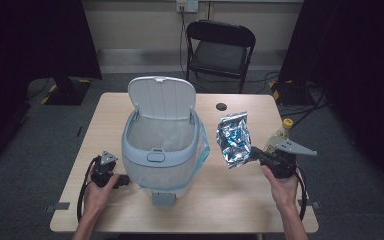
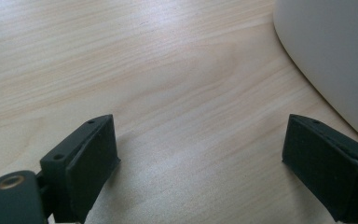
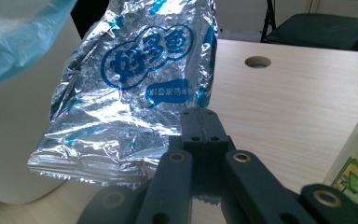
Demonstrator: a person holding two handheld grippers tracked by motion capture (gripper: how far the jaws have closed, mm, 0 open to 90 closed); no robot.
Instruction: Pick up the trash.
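Observation:
A crinkled silver snack bag [image 1: 234,138] with blue print hangs in the air right of the bin, pinched at its lower edge by my right gripper [image 1: 254,152], which is shut on it. In the right gripper view the bag [image 3: 135,88] rises above the closed jaws of the right gripper [image 3: 200,122]. A white pedal bin [image 1: 161,145] stands mid-table with its lid [image 1: 163,97] raised and a pale blue liner inside. My left gripper [image 1: 125,180] rests on the table at the bin's left, open, with bare wood between its pads [image 2: 93,161].
A bottle with a yellow cap [image 1: 282,131] stands just behind the right gripper; its side shows as the bottle [image 3: 354,158] in the right gripper view. The table [image 1: 240,195] has a round cable hole [image 1: 221,106] at the back. A black folding chair [image 1: 220,50] stands beyond.

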